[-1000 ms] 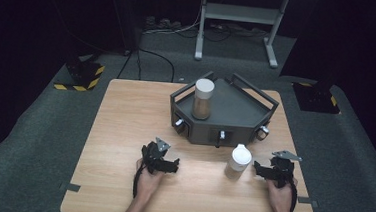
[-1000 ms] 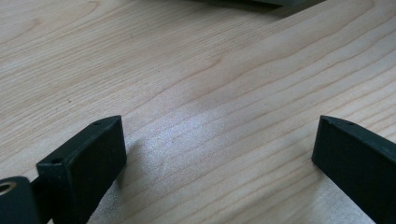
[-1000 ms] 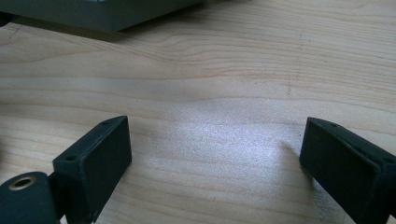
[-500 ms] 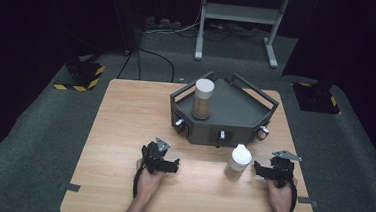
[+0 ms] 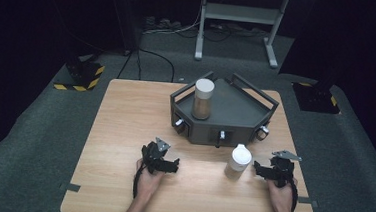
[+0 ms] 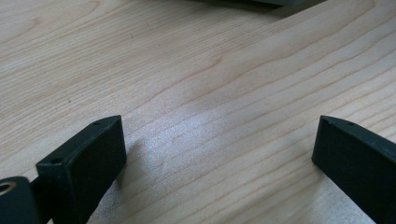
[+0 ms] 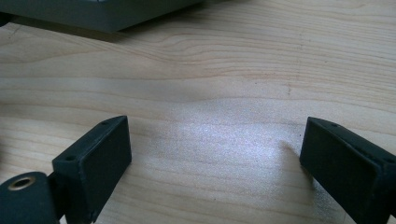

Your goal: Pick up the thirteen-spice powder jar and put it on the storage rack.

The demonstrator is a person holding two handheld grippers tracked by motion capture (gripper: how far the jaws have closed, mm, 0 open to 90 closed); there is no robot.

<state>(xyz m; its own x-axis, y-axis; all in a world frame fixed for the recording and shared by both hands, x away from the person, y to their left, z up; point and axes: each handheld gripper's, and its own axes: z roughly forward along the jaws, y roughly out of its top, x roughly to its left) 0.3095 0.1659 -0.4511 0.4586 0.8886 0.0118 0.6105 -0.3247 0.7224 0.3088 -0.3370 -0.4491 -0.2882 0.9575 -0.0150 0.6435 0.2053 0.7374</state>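
Wooden table (image 5: pixel 124 131): white bottle (image 5: pixel 237 161) stood beside right gripper (image 5: pixel 264 171), ungrasped.
Tray (image 5: pixel 240 112): brown jar (image 5: pixel 202 99) already placed.
Left gripper (image 5: pixel 169 166): jaws spread, empty; likewise the right.

Pale wood table (image 5: pixel 124 126) with matt grain, matt grey tray (image 5: pixel 241 109), smooth white bottle (image 5: pixel 238 161)

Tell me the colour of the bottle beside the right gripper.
White, the bottle by the right gripper; it shows best in the high view.

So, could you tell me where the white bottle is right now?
In the high view, the white bottle stands on the table, just left of the right gripper, before the grey tray.
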